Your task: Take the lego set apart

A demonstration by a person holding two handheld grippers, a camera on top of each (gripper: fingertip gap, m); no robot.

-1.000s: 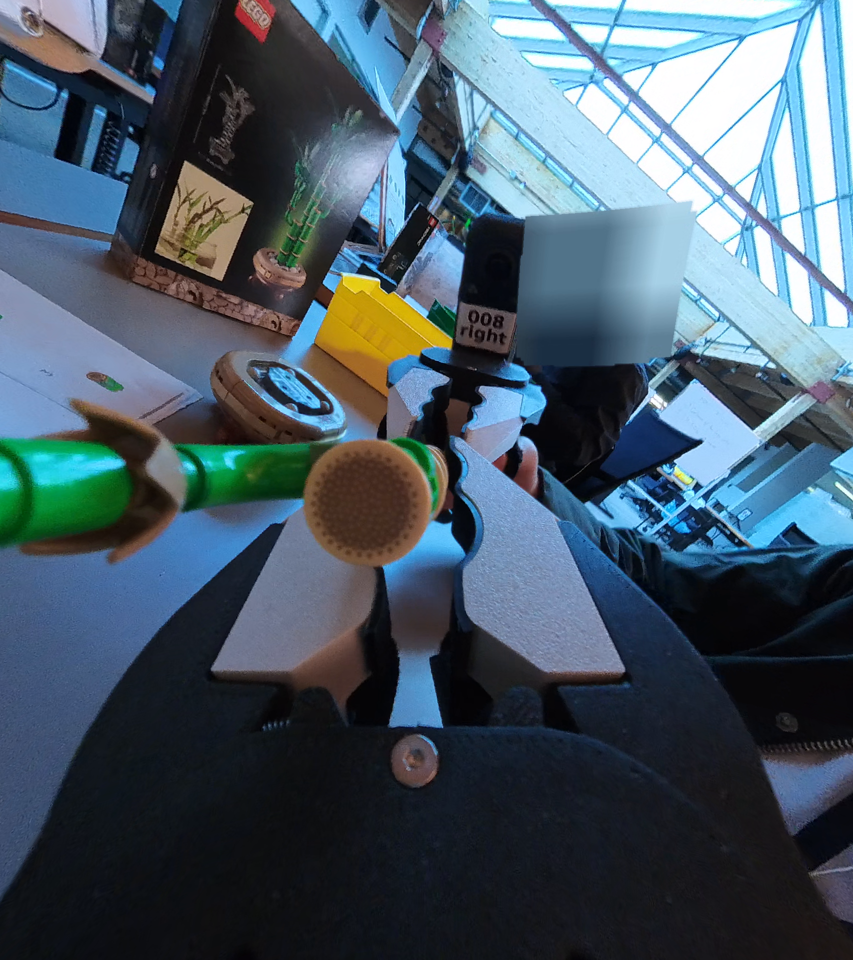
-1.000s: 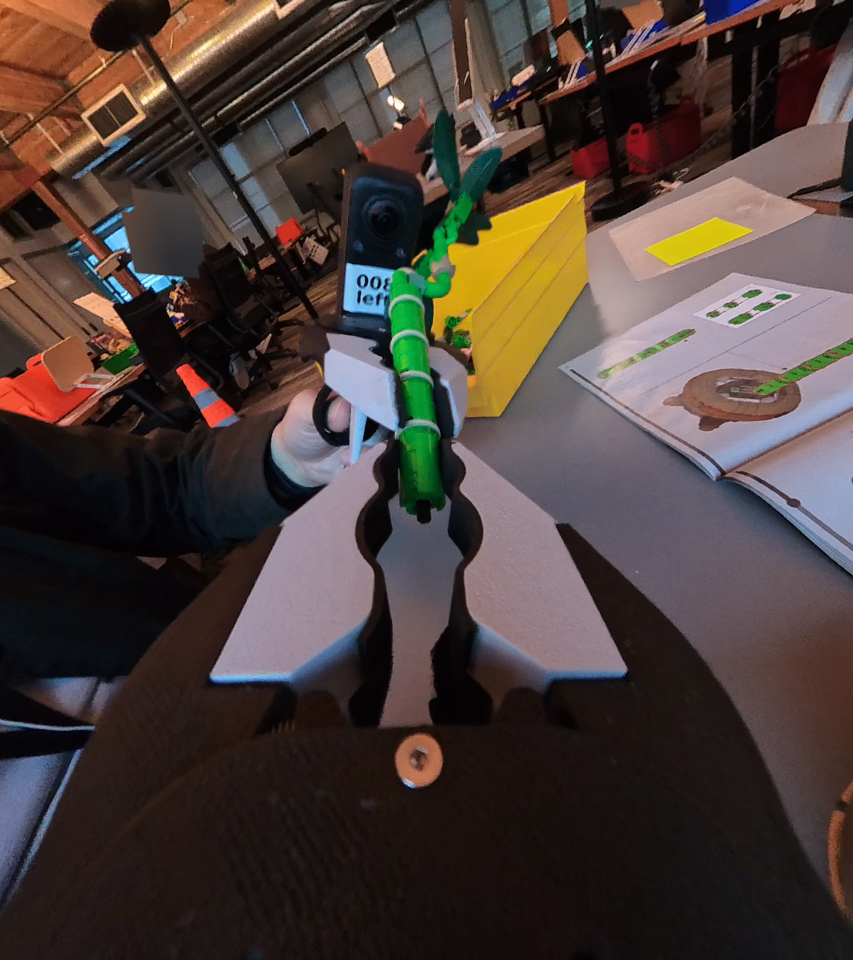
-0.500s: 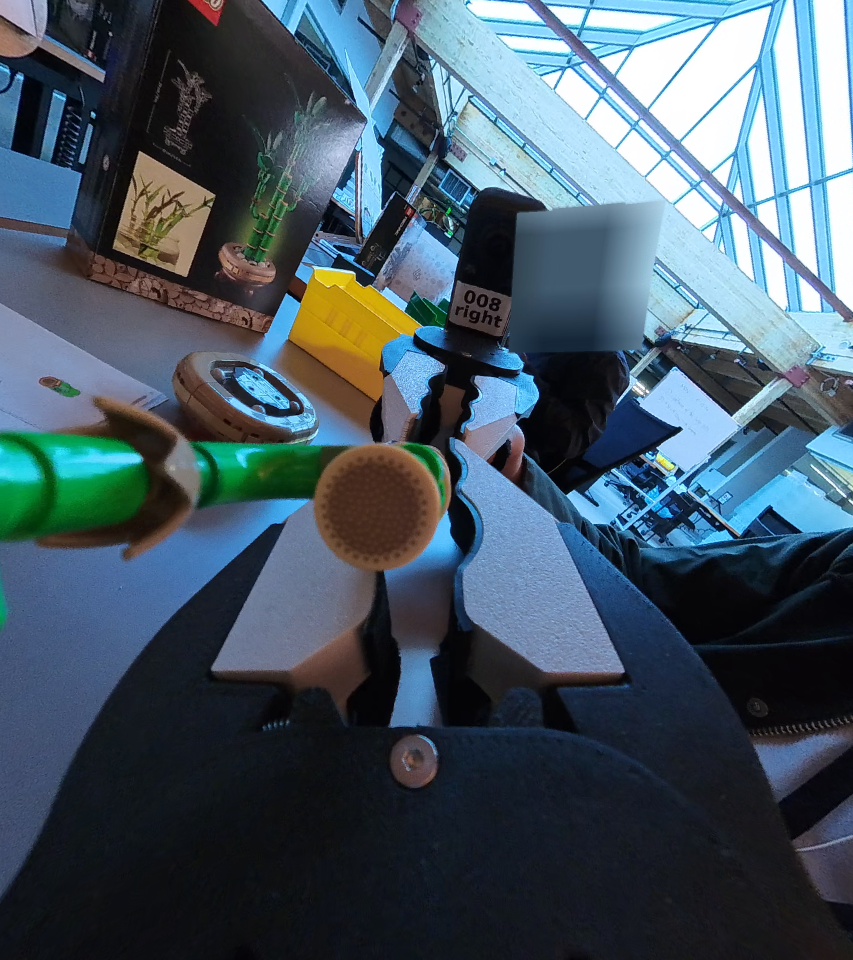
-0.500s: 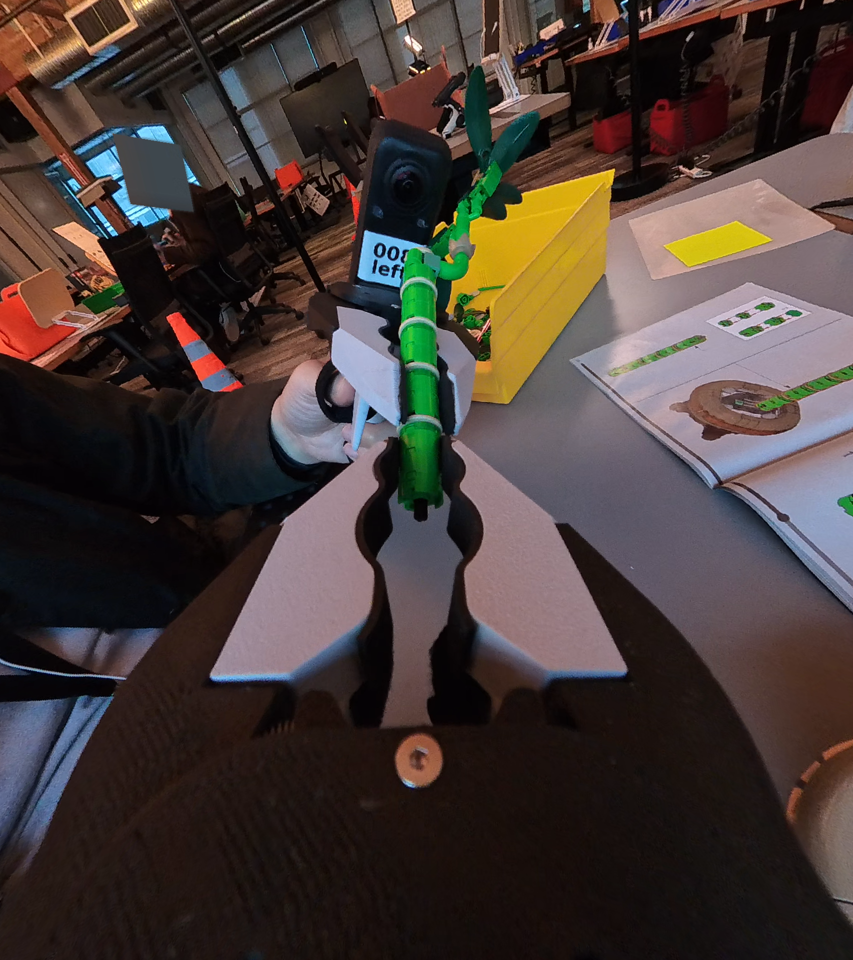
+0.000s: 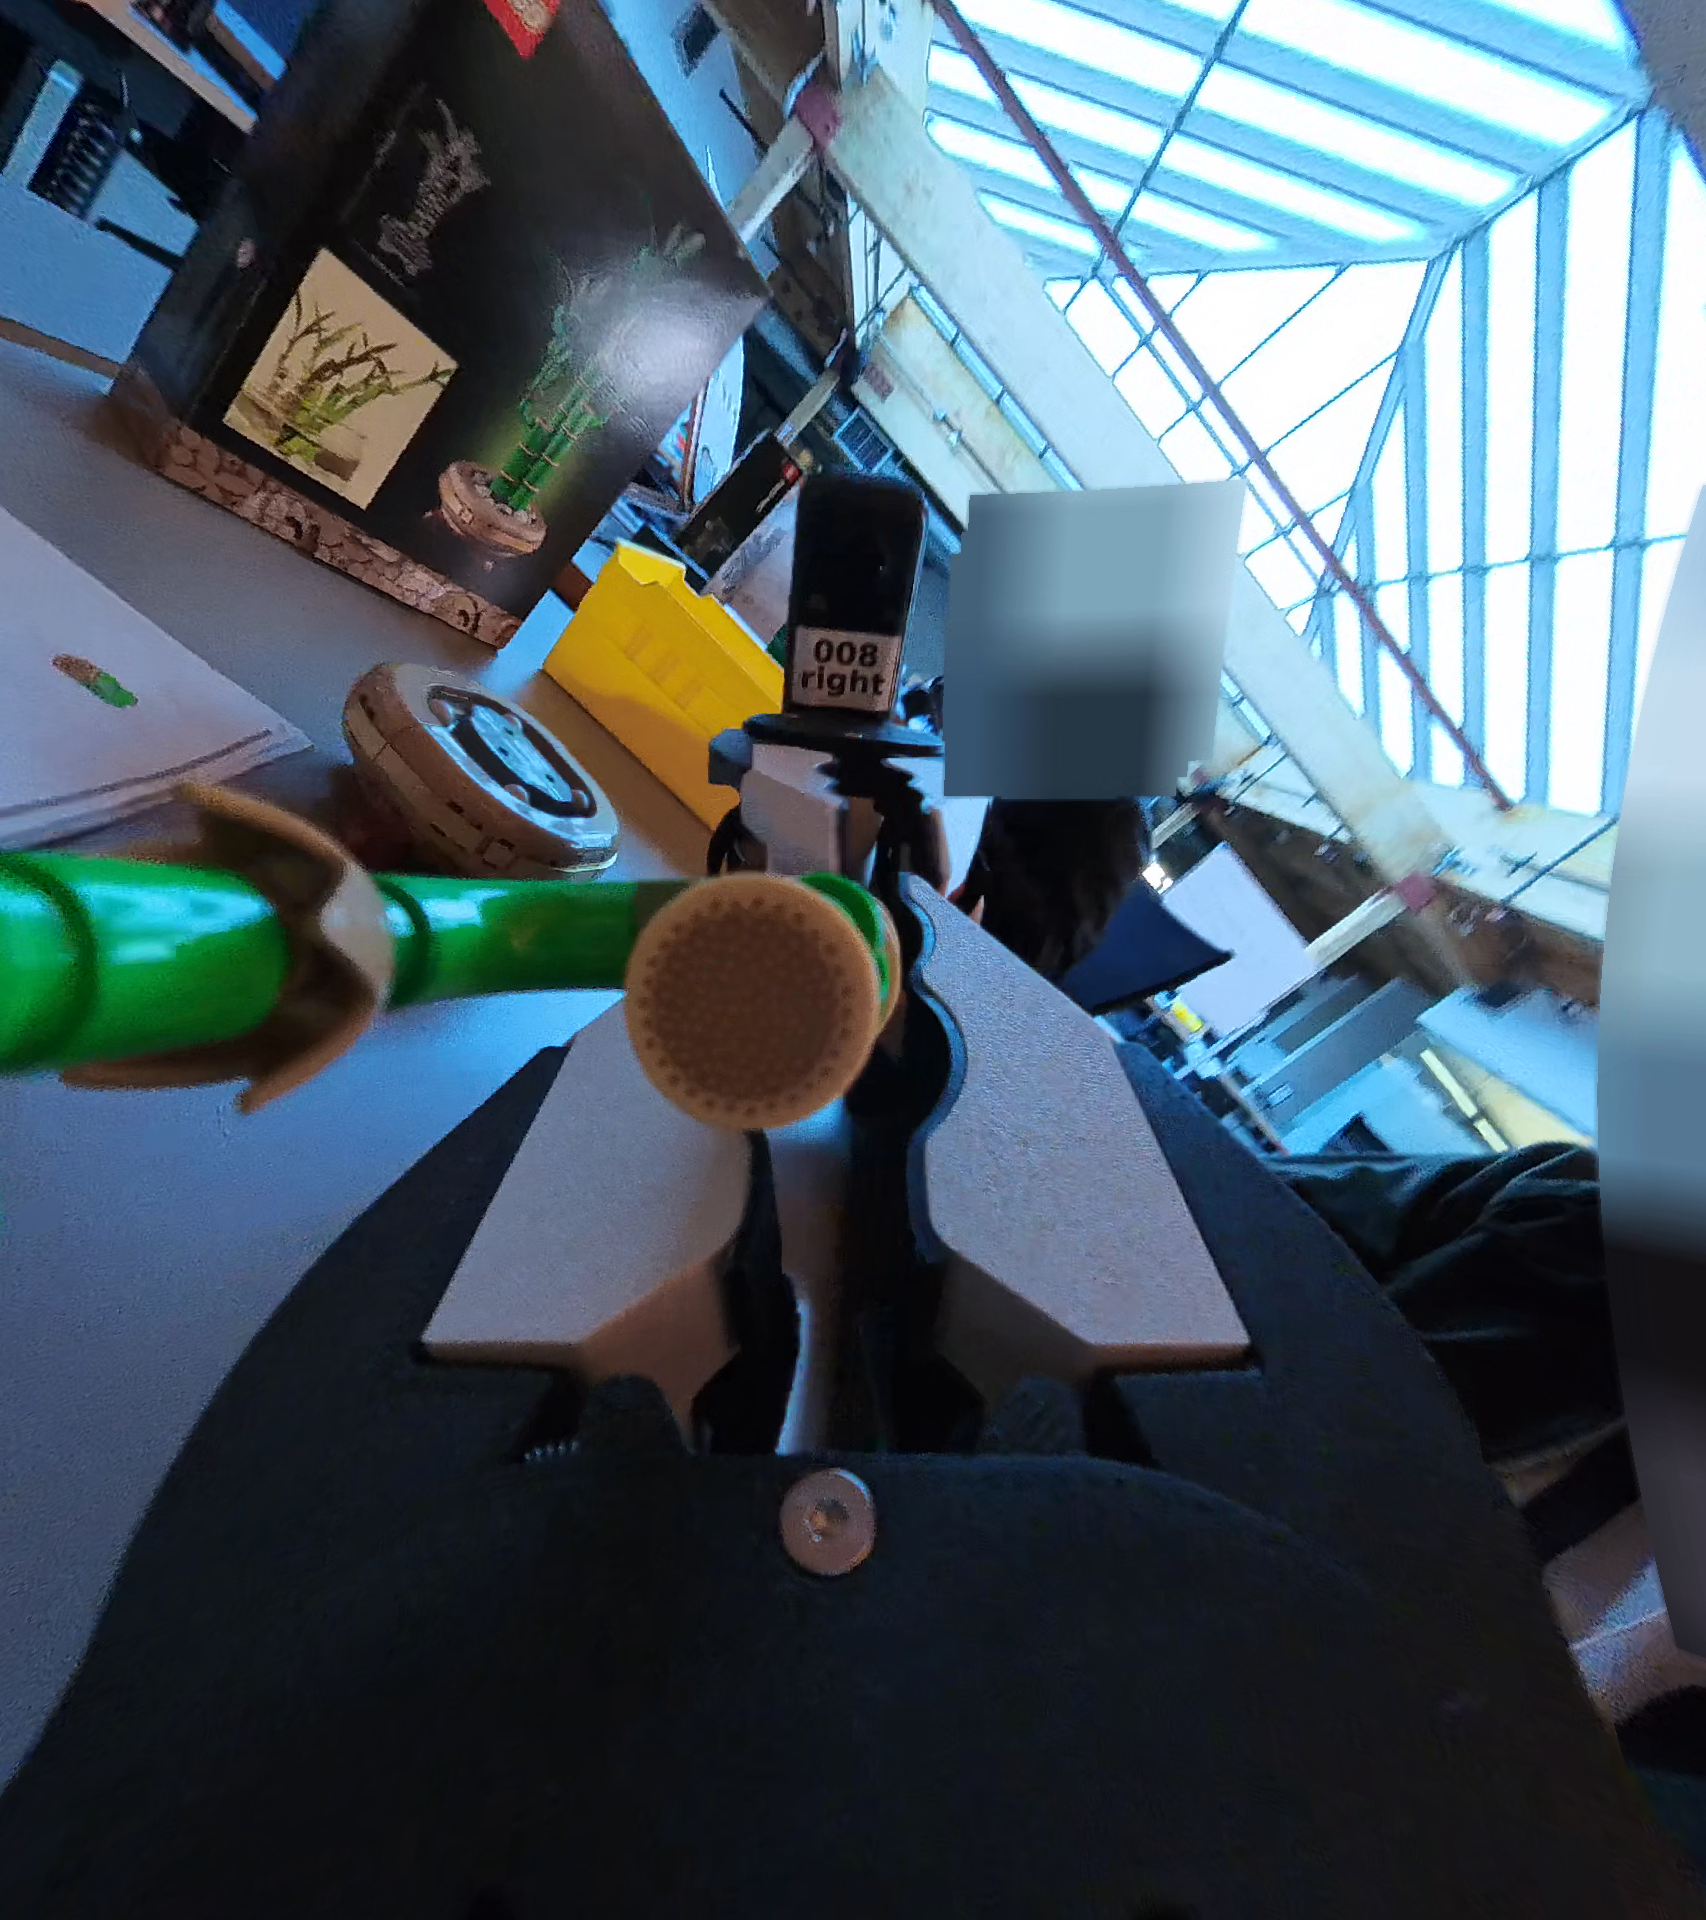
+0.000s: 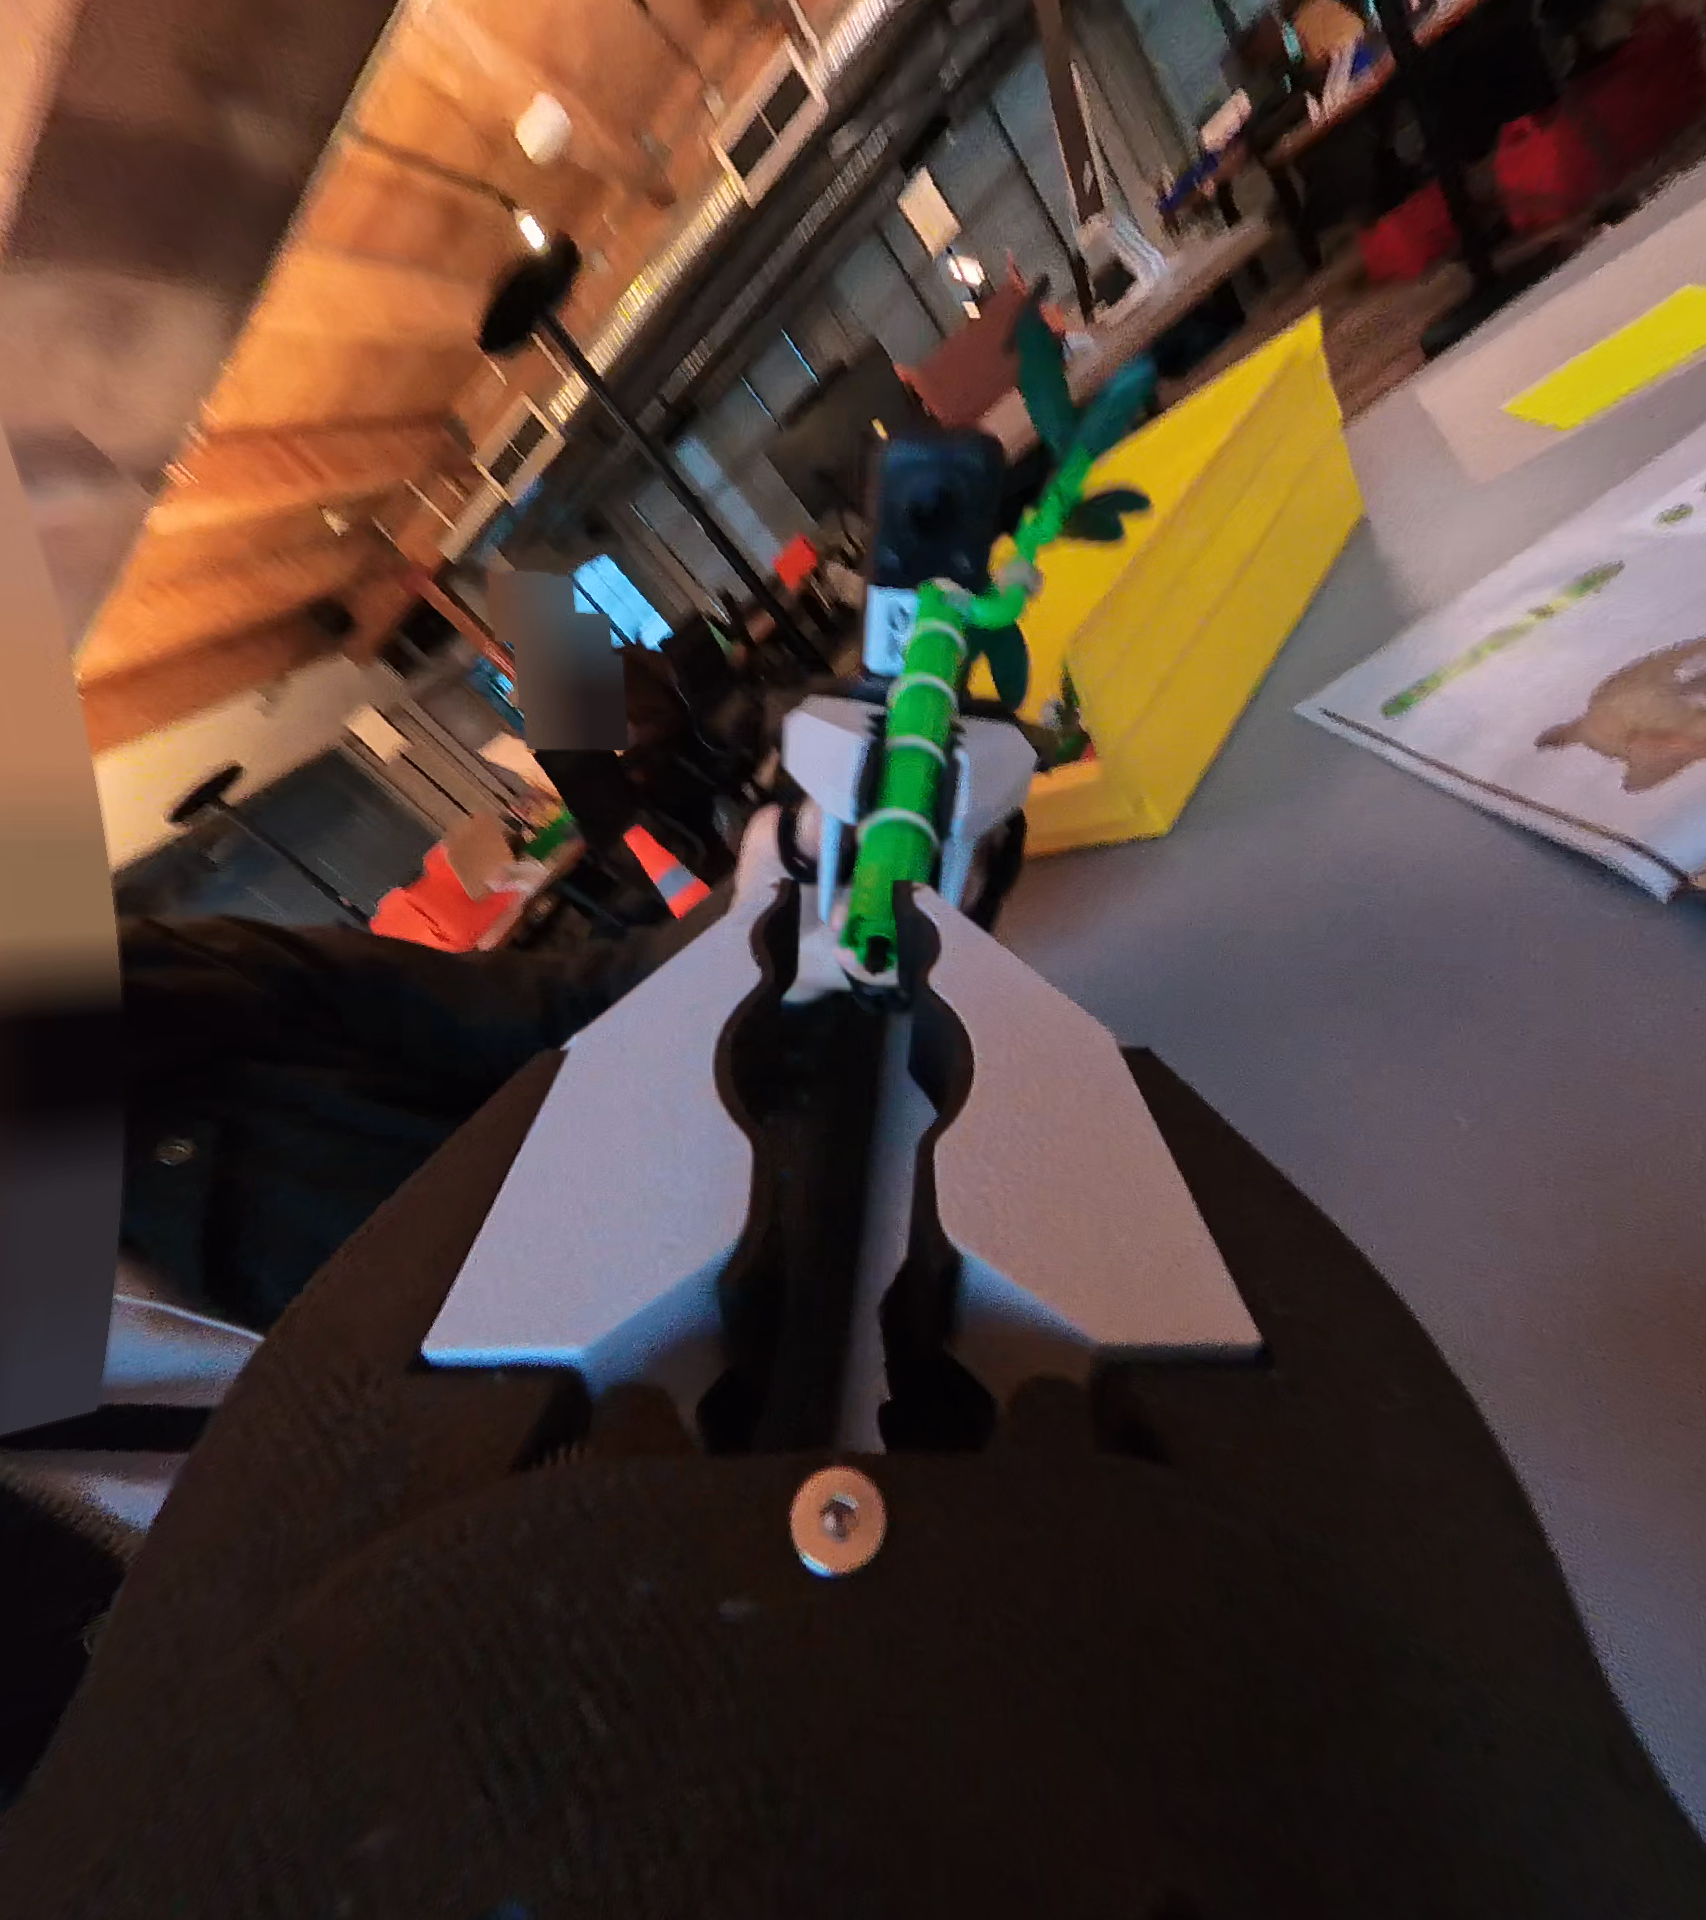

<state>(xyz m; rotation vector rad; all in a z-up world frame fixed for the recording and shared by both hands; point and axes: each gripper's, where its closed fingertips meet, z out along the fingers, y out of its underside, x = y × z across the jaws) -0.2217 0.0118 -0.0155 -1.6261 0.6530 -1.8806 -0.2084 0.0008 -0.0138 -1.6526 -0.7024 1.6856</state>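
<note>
Plainly, both grippers clamp one green bamboo stalk (image 5: 506, 940): the left gripper (image 5: 885, 971) pinches mid-stem, the right gripper (image 6: 880, 935) nips its bottom end. Leaves and stem rings remain attached, so most disassembly seems left; the round brown base (image 5: 480, 769) sits apart on the table (image 5: 236, 1195).

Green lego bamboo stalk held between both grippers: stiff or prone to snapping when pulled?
The bamboo stalk looks segmented, with pale rings at the joints, so it probably separates there rather than bending. Its curved leafy top seems thin and likely fragile. Glossy round plastic may slip in the right gripper.
</note>
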